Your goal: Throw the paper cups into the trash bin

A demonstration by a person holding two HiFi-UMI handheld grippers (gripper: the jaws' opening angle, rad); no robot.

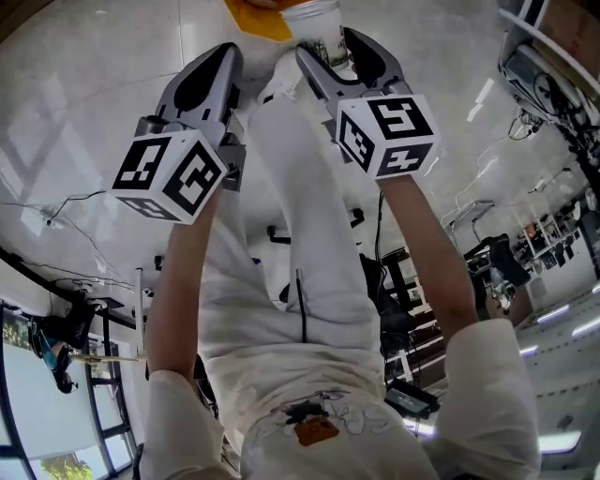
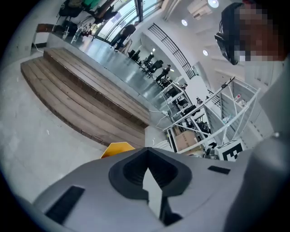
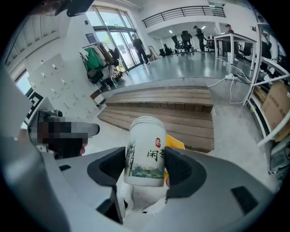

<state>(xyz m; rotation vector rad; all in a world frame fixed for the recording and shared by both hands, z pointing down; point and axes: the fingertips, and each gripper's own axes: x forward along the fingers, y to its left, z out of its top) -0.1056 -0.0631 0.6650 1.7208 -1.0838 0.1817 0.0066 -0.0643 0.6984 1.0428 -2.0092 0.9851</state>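
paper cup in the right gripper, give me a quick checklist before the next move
1. Paper cup sits between the right gripper jaws, pads on both sides: ok.
2. Cup walls uncrushed: ok.
3. Left gripper shut and empty: ok.
4. Drop target identified: cannot tell; only a partly hidden yellow object shows beyond the cup.
5. Cup positioned over that object: cannot tell.

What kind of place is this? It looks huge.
Probably a big open-plan office or workshop hall. Broad wooden steps rise from a pale polished floor, office chairs stand at desks at the back, and metal shelving holds cardboard boxes.
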